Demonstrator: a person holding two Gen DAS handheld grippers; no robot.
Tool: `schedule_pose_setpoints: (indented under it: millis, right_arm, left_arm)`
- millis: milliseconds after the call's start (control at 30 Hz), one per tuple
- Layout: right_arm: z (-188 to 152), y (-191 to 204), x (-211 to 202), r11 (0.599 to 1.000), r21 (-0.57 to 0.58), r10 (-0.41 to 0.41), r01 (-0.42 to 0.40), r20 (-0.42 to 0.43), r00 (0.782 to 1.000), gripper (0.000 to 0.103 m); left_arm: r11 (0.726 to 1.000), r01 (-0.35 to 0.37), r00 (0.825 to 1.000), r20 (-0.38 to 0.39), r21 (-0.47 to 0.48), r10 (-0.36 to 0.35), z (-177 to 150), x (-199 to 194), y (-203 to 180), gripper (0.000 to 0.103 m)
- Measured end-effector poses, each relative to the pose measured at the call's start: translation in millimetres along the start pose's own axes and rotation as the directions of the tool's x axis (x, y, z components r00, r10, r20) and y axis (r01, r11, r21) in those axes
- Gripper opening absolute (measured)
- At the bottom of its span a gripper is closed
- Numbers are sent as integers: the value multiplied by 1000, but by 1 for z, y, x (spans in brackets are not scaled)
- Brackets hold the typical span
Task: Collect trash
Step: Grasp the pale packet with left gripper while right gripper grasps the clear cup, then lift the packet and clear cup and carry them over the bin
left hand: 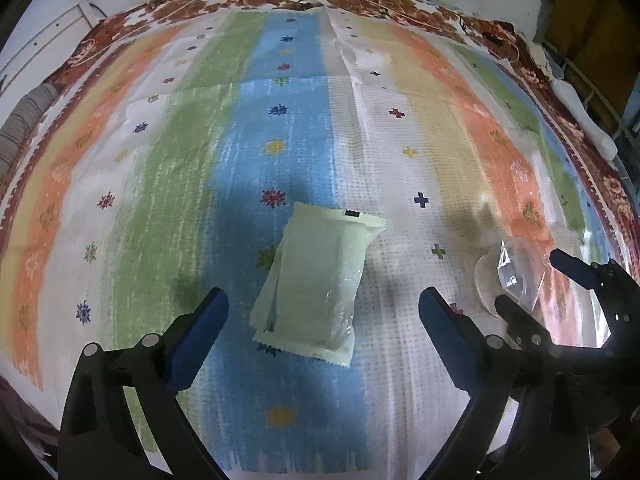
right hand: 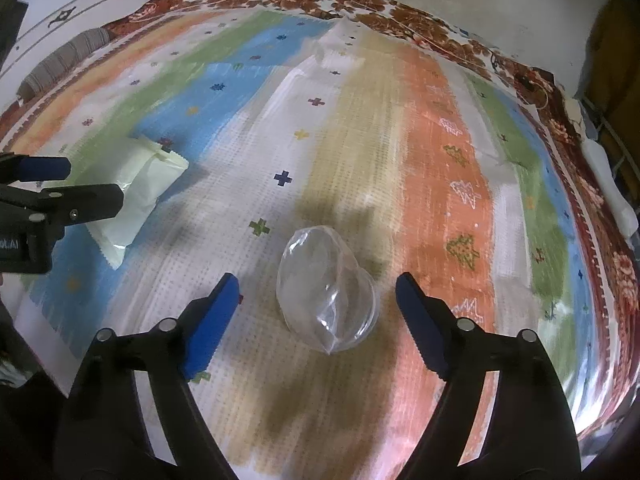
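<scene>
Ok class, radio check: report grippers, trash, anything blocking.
Left gripper open over pale wrapper. Right gripper open, straddling clear bag. Nothing held. Nothing blocking.

Clear plastic bag (right hand: 326,294) between right gripper's (right hand: 318,292) spread jaws

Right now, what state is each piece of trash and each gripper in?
Pale green packet: sealed, lying flat on the striped cloth, untouched.
Clear plastic bag: crumpled, empty-looking, lying on the cloth, untouched.
Left gripper: open, jaws either side of the packet, not touching it.
Right gripper: open, jaws either side of the clear bag, not pressing it.
</scene>
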State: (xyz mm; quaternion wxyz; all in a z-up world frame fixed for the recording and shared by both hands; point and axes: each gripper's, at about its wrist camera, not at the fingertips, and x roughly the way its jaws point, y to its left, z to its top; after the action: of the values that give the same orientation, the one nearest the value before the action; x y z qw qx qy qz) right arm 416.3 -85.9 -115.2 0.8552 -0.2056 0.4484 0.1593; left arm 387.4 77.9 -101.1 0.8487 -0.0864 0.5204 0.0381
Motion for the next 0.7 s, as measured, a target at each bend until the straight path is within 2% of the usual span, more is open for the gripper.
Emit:
schedule_pose_setpoints:
  millis: [233,300,367,433,500,567,700]
  right_arm:
    - [-2,0,13,1000,2,-7,7,-22,1000,56]
    - [-3,-1,13,1000,2,-8,8,-25,1000,43]
    - [-2,0,13,1000,0,-10,10,-22,1000,41]
    - [-2,1,12,1000,-14,-15,15,-17,1000,38]
    - [-2,-1,9,1000,-1,-2,2,-14,1000,35]
    - [-1,-5,5,999,27,21,-21,-14,1000,34]
    - [-2,-12,-3,994,82,74,-73,-14,997,34]
  left_arm:
    - [1000,-18,1000,-22,8,18,-1,13,-5,80]
    - [999,-35,999,-23,16,35,-1,16,-6,70]
    - [999,-43,999,-30,12,43,-1,18,-5,47]
    - [999,-35,999,-37,2,35,-2,18,-3,34]
    - [1000,-28,999,-33,1,28,-2,15,-3,28]
    - [1000,-15,999,-32,2,15,-3,12,-3,12]
    - [1000,19,1000,-24,-13,-19,-4,0,-2,11]
